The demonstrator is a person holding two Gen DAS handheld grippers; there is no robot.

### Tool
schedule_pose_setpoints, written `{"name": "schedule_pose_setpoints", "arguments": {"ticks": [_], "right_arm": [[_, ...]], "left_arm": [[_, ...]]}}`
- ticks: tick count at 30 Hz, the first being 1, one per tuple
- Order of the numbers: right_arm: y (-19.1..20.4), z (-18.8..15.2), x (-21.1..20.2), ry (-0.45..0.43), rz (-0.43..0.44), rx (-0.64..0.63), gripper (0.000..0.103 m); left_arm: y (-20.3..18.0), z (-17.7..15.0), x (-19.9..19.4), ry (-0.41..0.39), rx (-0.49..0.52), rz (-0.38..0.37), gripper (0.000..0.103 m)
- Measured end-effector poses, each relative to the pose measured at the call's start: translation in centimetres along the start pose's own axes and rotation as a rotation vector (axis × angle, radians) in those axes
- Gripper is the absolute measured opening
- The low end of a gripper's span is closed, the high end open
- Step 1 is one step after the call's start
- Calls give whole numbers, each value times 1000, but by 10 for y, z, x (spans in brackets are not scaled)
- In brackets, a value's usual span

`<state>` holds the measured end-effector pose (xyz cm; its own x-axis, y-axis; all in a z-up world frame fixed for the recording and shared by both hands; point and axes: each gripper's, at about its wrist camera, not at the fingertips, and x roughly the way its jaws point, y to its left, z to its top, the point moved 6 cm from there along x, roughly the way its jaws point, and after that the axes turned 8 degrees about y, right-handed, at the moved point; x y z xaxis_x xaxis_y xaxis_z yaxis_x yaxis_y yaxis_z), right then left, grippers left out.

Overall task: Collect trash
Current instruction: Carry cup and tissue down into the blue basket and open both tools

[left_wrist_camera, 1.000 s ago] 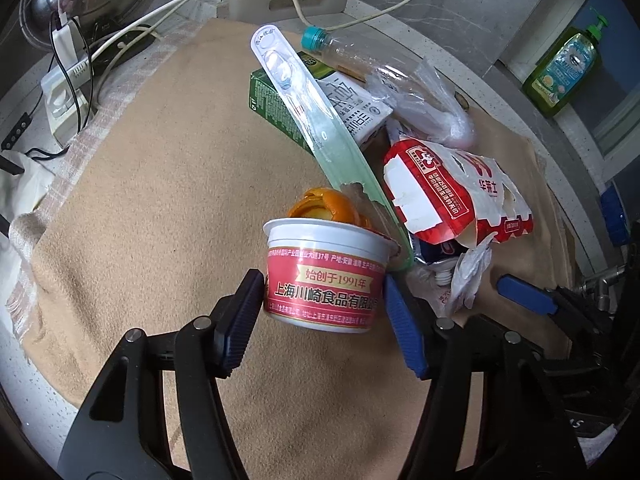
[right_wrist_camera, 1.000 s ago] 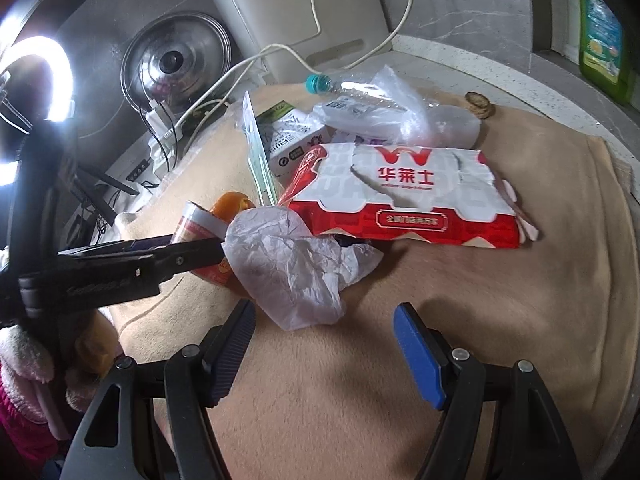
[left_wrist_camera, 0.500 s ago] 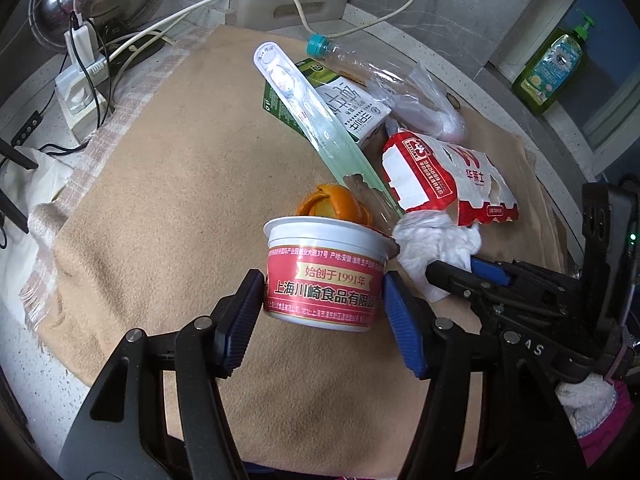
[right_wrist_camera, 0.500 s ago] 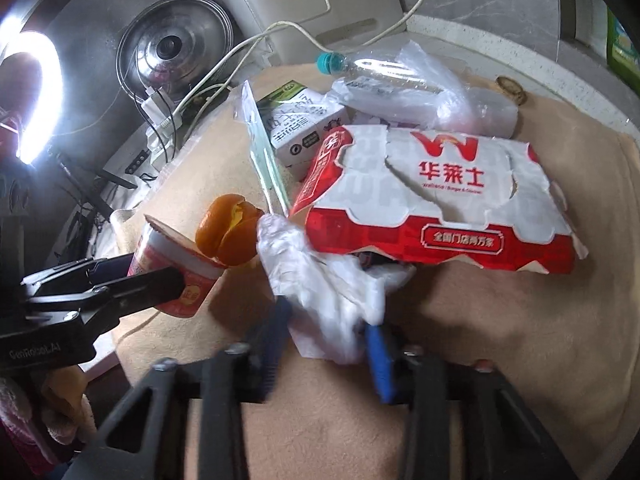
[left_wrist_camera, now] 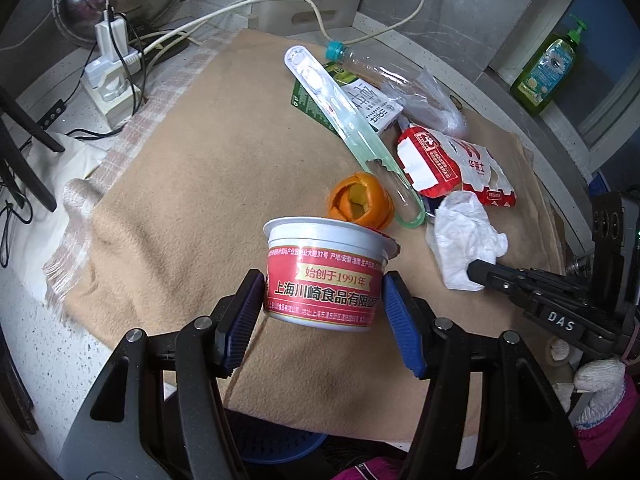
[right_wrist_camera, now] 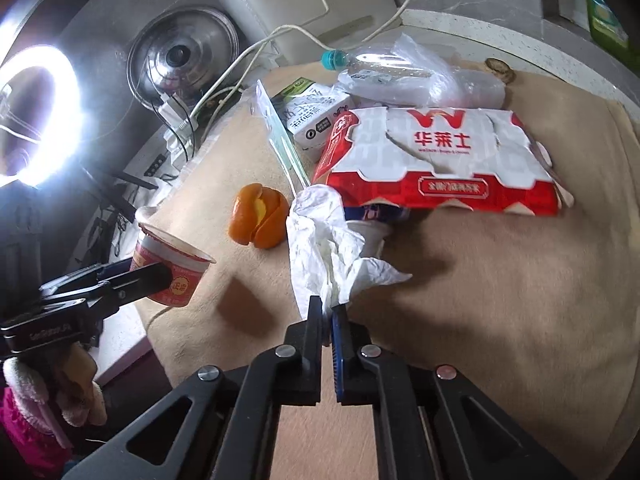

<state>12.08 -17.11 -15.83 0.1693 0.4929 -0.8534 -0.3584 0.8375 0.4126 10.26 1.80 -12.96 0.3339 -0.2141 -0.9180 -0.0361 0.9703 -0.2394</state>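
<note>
My left gripper (left_wrist_camera: 320, 312) is shut on a red-and-white plastic cup (left_wrist_camera: 326, 272), held above the tan cloth (left_wrist_camera: 200, 184); the same cup (right_wrist_camera: 172, 268) shows at the left of the right wrist view. My right gripper (right_wrist_camera: 329, 322) is shut on the near edge of a crumpled white tissue (right_wrist_camera: 324, 240), also seen as the tissue (left_wrist_camera: 464, 236) in the left wrist view. Beyond lie an orange peel (left_wrist_camera: 358, 200), a red-and-white paper food box (right_wrist_camera: 436, 164), a clear plastic sleeve (left_wrist_camera: 352, 132), a milk carton (right_wrist_camera: 316, 118) and a plastic bottle (right_wrist_camera: 384, 64).
A power strip with cables (left_wrist_camera: 112, 80) and a steel pot lid (right_wrist_camera: 184, 60) sit at the back left. A ring light (right_wrist_camera: 36, 116) glares at the left. A green soap bottle (left_wrist_camera: 548, 72) stands at the back right. Something blue (left_wrist_camera: 276, 440) shows below the cloth's front edge.
My right gripper closed on the white tissue, from wide open a second ago. My left gripper carried the cup back toward the cloth's near edge, away from the orange peel.
</note>
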Motion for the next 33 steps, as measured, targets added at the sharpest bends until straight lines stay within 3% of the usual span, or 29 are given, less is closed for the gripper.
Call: {"name": "schedule_pose_setpoints", "arguments": {"ticks": [15,33], "right_arm": [[34,-28,-59,-113,59,25,1],[122,-103,-42,-31,80,-85,1]], "left_arm": [[23,-32,-41,-64,13,16,62],[69,-123,-53,-1,-44,10,62]]}}
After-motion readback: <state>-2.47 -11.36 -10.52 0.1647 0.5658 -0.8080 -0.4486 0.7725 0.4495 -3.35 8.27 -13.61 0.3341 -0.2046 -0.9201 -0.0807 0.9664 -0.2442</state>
